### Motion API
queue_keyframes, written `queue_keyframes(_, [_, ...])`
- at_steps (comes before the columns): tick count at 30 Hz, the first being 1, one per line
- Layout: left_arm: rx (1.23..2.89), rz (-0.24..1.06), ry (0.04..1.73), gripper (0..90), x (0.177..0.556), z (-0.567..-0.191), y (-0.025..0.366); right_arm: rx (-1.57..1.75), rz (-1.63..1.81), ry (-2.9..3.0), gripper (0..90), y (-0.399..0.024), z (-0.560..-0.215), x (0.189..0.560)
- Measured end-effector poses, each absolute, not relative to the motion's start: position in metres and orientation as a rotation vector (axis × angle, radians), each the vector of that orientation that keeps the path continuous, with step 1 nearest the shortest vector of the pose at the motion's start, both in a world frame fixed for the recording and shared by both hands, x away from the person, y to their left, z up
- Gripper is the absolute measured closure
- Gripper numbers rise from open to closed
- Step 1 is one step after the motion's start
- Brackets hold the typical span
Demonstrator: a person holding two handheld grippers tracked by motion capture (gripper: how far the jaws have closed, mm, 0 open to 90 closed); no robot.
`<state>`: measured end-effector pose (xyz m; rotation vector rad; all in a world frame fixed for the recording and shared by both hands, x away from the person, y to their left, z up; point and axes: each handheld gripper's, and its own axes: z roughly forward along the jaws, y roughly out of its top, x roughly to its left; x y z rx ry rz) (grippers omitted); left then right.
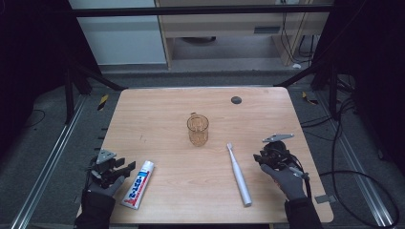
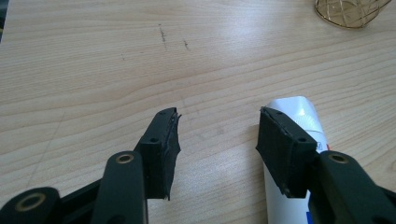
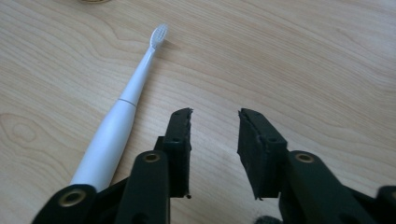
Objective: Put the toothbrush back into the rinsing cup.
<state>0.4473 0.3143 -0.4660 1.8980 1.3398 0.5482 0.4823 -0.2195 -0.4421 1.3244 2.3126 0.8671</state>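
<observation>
Wooden desk (image 1: 167, 109), pale grain, small dark round grommet (image 1: 236, 99) near the far edge. Amber glass mug (image 1: 197, 129) stands upright mid-desk, handle toward the far side.

Right gripper (image 1: 265, 157) sits just beside the toothbrush (image 1: 238, 173), on its right. The toothbrush lies flat, long axis running near-to-far with a slight lean, bristle head toward the mug, thick handle end toward the person. The right hand is clearly the nearer one. Jaws stand apart with nothing between them, only bare wood. In the right gripper view the toothbrush (image 3: 122, 112) lies left of the jaws and not in the gap, so the coming move looks like a sideways shift toward the handle, then a close across the shaft.

Left gripper (image 1: 118, 171) rests at the near left corner, jaws parted, empty. Toothpaste tube (image 1: 138, 184) lies flat just beside it, long axis near-to-far, flat crimped end toward the person.

View differences: the left gripper view shows the tube (image 2: 299, 116) poking out from under one jaw, not in the gap; the high view reads that as merely alongside. The high view gives the mug-to-brush layout, while the left gripper view catches just the mug's base (image 2: 350, 11) at its top corner.
</observation>
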Motion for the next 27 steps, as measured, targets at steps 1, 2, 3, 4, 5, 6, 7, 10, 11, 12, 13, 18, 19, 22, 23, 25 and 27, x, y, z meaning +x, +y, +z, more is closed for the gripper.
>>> queue_keyframes(1, [1.9,0.551,1.338,47.5,0.447,-0.466,0.314,1.351,0.861,2.311,60.5,-0.22,-0.439,0.481])
queue_keyframes(2, [1.903,0.553,1.335,47.5,0.447,-0.466,0.314,1.353,0.852,2.317,60.1,-0.221,-0.435,0.481])
queue_keyframes(3, [1.905,0.555,1.333,47.4,0.447,-0.466,0.314,1.346,0.843,2.321,59.1,-0.221,-0.432,0.48])
queue_keyframes(4, [1.907,0.555,1.331,47.4,0.447,-0.466,0.314,1.337,0.835,2.326,58.3,-0.221,-0.428,0.479])
queue_keyframes(5, [1.909,0.556,1.332,47.4,0.447,-0.466,0.314,1.313,0.836,2.331,57.8,-0.222,-0.424,0.478])
queue_keyframes(6, [1.908,0.556,1.332,47.4,0.447,-0.466,0.315,1.314,0.829,2.333,56.8,-0.222,-0.42,0.477])
queue_keyframes(7, [1.91,0.556,1.335,47.4,0.447,-0.466,0.316,1.334,0.821,2.335,55.5,-0.221,-0.416,0.476])
queue_keyframes(10, [1.908,0.559,1.334,47.5,0.446,-0.466,0.318,1.374,0.807,2.346,53.5,-0.215,-0.405,0.473])
queue_keyframes(11, [1.908,0.559,1.333,47.4,0.446,-0.466,0.318,1.328,0.801,2.365,53.3,-0.215,-0.402,0.472])
queue_keyframes(12, [1.909,0.561,1.333,47.4,0.445,-0.466,0.318,1.31,0.8,2.369,53.0,-0.213,-0.399,0.471])
queue_keyframes(13, [1.91,0.562,1.333,47.5,0.445,-0.466,0.319,1.341,0.801,2.359,52.6,-0.209,-0.396,0.47])
queue_keyframes(18, [1.92,0.571,1.332,47.4,0.44,-0.468,0.32,1.361,0.786,2.374,48.6,-0.191,-0.391,0.464])
queue_keyframes(19, [1.924,0.573,1.332,47.3,0.44,-0.468,0.32,1.337,0.774,2.391,47.8,-0.188,-0.392,0.464])
queue_keyframes(22, [1.932,0.578,1.33,47.1,0.44,-0.469,0.319,1.346,0.742,2.42,45.6,-0.176,-0.394,0.465])
queue_keyframes(23, [1.934,0.579,1.33,47.1,0.44,-0.469,0.319,1.299,0.729,2.446,45.3,-0.175,-0.396,0.467])
queue_keyframes(25, [1.933,0.578,1.332,47.0,0.44,-0.469,0.32,1.392,0.714,2.437,44.6,-0.168,-0.397,0.467])
queue_keyframes(27, [1.933,0.577,1.335,47.0,0.44,-0.469,0.32,1.306,0.691,2.476,43.6,-0.17,-0.399,0.469])
